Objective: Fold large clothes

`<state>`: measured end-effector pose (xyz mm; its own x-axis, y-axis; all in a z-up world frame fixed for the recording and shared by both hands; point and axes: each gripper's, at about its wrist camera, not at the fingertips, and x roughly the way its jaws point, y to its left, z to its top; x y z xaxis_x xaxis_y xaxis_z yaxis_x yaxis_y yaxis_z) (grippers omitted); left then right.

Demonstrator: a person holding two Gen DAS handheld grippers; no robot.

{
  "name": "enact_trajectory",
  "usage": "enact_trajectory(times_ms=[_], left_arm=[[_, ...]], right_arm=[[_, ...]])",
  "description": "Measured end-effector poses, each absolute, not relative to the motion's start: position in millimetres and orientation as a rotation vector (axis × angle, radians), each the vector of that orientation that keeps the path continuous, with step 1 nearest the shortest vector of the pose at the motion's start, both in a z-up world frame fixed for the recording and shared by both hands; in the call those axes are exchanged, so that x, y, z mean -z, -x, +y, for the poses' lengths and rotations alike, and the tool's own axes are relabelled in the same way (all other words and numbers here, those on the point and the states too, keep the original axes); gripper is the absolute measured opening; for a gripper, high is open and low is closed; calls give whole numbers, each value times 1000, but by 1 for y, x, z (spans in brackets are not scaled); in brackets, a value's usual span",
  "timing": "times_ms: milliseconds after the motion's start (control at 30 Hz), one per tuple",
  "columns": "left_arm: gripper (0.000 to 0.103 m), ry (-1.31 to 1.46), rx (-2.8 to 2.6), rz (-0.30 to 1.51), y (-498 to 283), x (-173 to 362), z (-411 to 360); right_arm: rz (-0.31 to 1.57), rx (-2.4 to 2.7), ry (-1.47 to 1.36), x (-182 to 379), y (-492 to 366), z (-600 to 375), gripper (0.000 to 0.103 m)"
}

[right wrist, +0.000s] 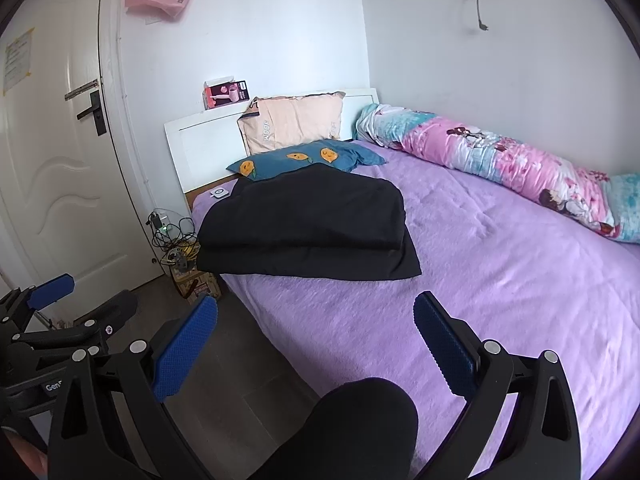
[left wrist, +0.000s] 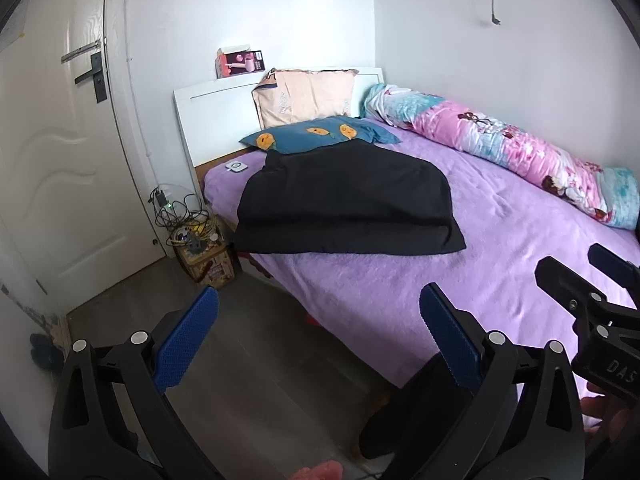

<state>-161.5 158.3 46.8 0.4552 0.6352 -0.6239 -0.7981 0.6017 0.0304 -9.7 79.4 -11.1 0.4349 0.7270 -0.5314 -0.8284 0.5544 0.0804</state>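
Bedroom, bed with purple cover | left gripper: jaws spread wide, empty, near bed edge | right gripper: jaws spread wide, empty | black garment: lies folded in stacked layers beside blue pillow, well apart from both grippers | status: folding judged complete or nearly so.

Blue pillow part hidden under black garment; door notice txt too small.

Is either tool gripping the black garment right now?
No: the folded black garment lies alone on the purple bedspread, with both open tools held back from it.
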Motion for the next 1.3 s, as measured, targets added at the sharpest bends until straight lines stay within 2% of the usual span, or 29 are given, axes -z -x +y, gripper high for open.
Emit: enact_trajectory(times_ms=[1300], left_arm=[[97, 301, -868, 631, 161, -47, 160]], right_arm=[[559, -976, 203, 12, 7, 83, 97]])
